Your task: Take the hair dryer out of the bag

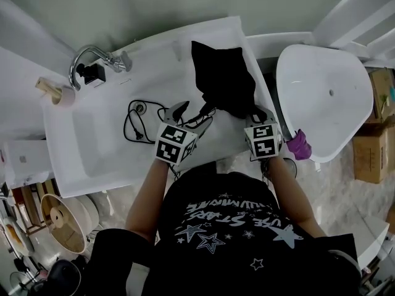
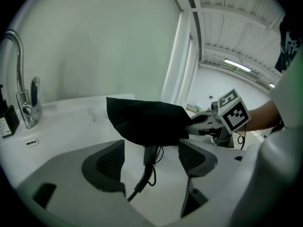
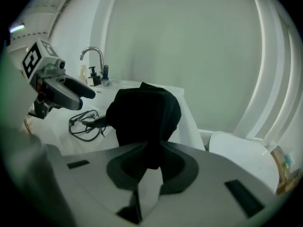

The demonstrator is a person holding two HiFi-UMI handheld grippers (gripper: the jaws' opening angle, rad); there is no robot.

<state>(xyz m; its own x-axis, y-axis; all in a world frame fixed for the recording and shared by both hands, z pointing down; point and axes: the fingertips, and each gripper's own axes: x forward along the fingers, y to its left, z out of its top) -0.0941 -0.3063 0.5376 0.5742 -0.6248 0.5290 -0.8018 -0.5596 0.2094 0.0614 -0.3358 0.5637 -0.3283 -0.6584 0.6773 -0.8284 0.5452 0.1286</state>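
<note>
— Where's our dryer (image 2: 149,156)?
— Mostly inside the bag (image 1: 222,79), right of the faucet (image 1: 92,57) (handle and cord (image 1: 137,127) poke out). Our right gripper (image 3: 150,162) pinches the bag's fabric; our left gripper (image 1: 189,118) gapes around the handle, untouching.

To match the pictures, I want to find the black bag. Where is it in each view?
Head view: black bag at upper centre.
Left gripper view: black bag at centre, above the jaws.
Right gripper view: black bag at centre, its edge between the jaws.
Shared landmark: the faucet.
</note>
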